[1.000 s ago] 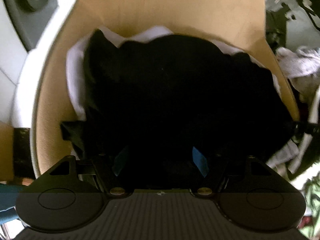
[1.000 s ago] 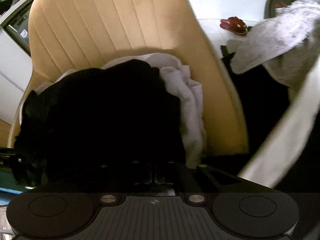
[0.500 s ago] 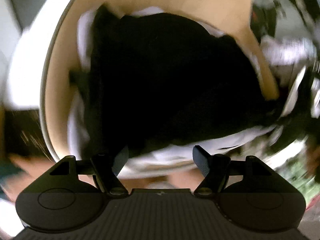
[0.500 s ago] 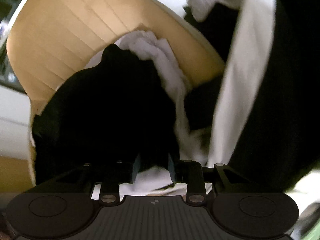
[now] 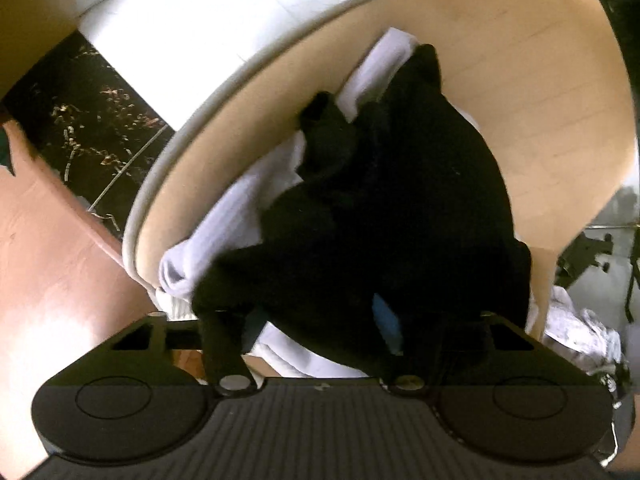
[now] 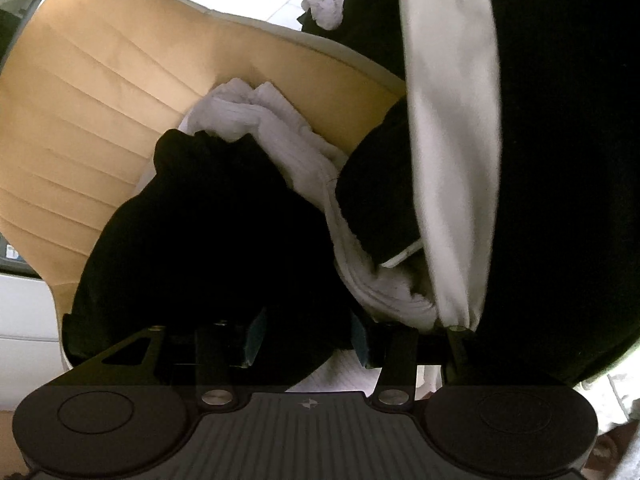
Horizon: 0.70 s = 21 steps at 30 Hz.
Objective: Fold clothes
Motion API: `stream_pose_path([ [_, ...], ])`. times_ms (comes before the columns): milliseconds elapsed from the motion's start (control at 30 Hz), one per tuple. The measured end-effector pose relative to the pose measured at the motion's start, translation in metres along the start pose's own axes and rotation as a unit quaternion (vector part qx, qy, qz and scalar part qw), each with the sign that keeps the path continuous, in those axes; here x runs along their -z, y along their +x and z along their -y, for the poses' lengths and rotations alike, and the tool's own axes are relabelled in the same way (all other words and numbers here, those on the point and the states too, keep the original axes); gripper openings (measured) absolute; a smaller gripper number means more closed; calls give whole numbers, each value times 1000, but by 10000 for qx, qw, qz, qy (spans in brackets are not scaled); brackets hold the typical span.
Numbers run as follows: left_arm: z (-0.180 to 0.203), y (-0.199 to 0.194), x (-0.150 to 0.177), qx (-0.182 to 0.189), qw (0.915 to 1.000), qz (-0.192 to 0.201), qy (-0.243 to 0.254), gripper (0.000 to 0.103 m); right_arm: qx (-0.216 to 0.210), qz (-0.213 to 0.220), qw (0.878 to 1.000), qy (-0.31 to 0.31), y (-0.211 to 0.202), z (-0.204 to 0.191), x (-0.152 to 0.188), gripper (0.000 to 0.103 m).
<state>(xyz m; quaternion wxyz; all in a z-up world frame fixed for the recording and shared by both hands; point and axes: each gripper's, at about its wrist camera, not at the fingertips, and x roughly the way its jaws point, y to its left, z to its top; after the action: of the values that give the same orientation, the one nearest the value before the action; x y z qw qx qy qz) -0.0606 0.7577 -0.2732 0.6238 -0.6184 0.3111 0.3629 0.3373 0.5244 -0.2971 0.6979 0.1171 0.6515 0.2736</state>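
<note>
Tan chair [image 5: 532,92] fills the room's middle, heaped with laundry waiting to be folded. One black garment [image 5: 400,208] lies on one white garment [image 5: 240,216], which peeks out at nine o'clock. Two grippers work it: the left gripper [image 5: 320,320] has jaws apart, straddling black cloth; the right gripper [image 6: 306,336] has jaws narrowly apart with black cloth between, perhaps pinched—I cannot tell.

Black garment [image 5: 400,208], white cloth [image 6: 288,140], tan chair [image 6: 100,92]
</note>
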Motion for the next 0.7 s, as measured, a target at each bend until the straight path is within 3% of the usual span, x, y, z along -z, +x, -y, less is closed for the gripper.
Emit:
stream_pose_path([
  [67,3,-4,1,-71,10000,32,9,22,-47,55,10000,50,-6,1,1,29],
  [100,4,-9,0,-19,10000,51,8,18,-96,142,9998,81,-11,2,1,14],
  [167,7,-21,2,60,9999,143,34,16,-190,304,9993,143,-20,4,2,12],
  [200,8,-26,3,100,9997,202,15,16,-213,296,9992,179,-22,6,4,13],
  [300,9,-28,-2,140,9993,355,-55,15,-220,193,9990,334,-20,11,10,29],
  [400,9,-32,-1,121,9990,421,-25,15,-174,34,9981,591,-9,14,16,31],
  [533,13,-34,2,24,9989,469,92,14,-261,125,9960,843,-7,12,23,44],
  [700,10,-39,-3,-163,9981,587,134,10,5,465,9942,971,-22,6,32,44],
])
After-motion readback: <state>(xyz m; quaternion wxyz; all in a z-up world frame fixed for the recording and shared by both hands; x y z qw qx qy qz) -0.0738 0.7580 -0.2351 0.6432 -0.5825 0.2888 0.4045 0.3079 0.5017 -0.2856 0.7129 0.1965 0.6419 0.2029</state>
